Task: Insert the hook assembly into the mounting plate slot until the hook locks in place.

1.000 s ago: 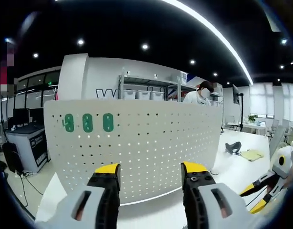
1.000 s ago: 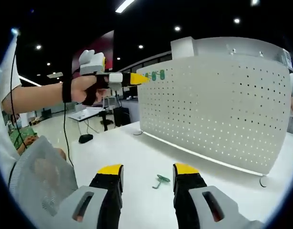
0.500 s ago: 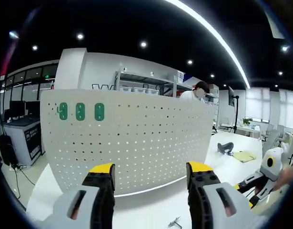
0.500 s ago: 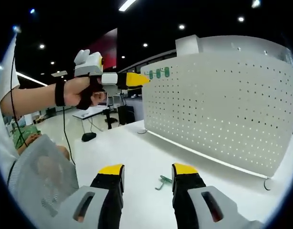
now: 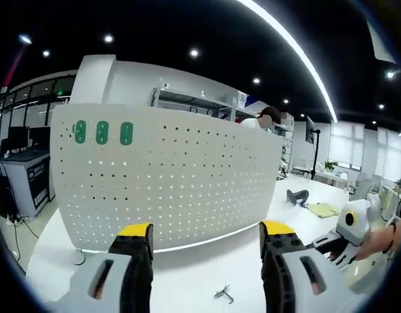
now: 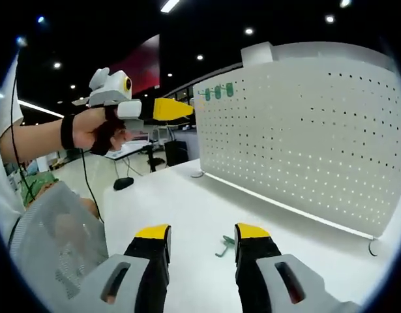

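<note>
Jaws first: the right gripper (image 6: 195,244) stands parted with nothing between its yellow-tipped jaws, and the left gripper (image 5: 207,241) likewise stands apart and empty. Just past the right gripper's tips, on the white bench (image 6: 180,208), lies the small green hook assembly (image 6: 223,246); in the left gripper view the same piece shows as a thin dark bit low between the jaws (image 5: 222,293).

Over the last second the right gripper view has closed on the hook: it sat a little farther up the bench and now lies just beyond the tips, partly behind the right-hand one. The left gripper view has dropped back and tilted down, so the bench surface and the hook have come into its lower part, where a second ago the perforated mounting plate (image 5: 167,182) ran nearly to the jaws. I judge that the right gripper is lining up to pick the hook; nothing is grasped yet, and insertion is all still ahead.

Farther off, the plate stands upright on the bench, three green hooks (image 5: 101,133) already seated near its upper left corner.

Hard to make out: the hook's shape and which way its prongs face. Its far end is cut off by the jaw in the right gripper view. Which slot is meant cannot be told.
</note>
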Demonstrator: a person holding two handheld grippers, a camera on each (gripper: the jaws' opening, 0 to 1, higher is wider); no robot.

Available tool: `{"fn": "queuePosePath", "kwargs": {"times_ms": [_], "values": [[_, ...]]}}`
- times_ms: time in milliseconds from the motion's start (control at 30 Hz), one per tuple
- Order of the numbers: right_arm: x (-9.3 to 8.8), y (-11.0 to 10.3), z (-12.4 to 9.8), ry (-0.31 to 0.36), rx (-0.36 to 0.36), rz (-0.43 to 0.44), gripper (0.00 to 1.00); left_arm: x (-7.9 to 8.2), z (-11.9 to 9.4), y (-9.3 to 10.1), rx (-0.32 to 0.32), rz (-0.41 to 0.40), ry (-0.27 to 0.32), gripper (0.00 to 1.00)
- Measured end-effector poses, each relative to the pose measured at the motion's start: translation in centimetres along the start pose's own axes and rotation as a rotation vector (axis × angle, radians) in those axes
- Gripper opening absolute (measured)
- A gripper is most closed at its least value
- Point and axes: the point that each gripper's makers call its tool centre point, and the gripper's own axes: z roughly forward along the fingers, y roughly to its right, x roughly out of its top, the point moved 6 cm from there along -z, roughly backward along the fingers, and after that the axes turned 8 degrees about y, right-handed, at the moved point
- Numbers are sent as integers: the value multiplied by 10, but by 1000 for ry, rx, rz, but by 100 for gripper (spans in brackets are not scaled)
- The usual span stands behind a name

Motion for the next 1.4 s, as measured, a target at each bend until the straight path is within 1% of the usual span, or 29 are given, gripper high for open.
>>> {"fn": "queuePosePath", "kwargs": {"times_ms": [67,167,367,467,500,700,833,900,1067,1100,1267,1400], "values": [[-1,-1,1,4,5,14,39,-1,-2,3,-12,-2,3,69],[-3,-1,2,-1,10,18,39,-7,-4,8,-42,8,-18,70],[-7,2,4,-18,25,14,39,-13,-11,16,-62,-11,-32,72],[-8,5,5,-26,27,10,39,-14,-14,22,-79,6,-29,73],[-9,7,5,-23,26,22,39,-15,-15,24,-84,6,-31,73],[-12,8,9,-48,39,22,39,-27,-23,30,-85,-19,-53,74],[-15,9,11,-60,42,24,39,-33,-27,31,-75,-51,-56,74],[-16,9,12,-65,46,20,38,-35,-30,33,-74,-48,-57,75],[-20,9,16,-80,56,19,38,-41,-34,38,-85,-32,-84,77],[-20,9,16,-88,58,17,38,-43,-34,38,-87,-39,-88,77],[-24,10,19,-99,60,15,38,-45,-36,40,-85,-53,-82,80],[-25,11,20,-109,64,9,38,-51,-40,47,-95,-72,-79,81]]}}
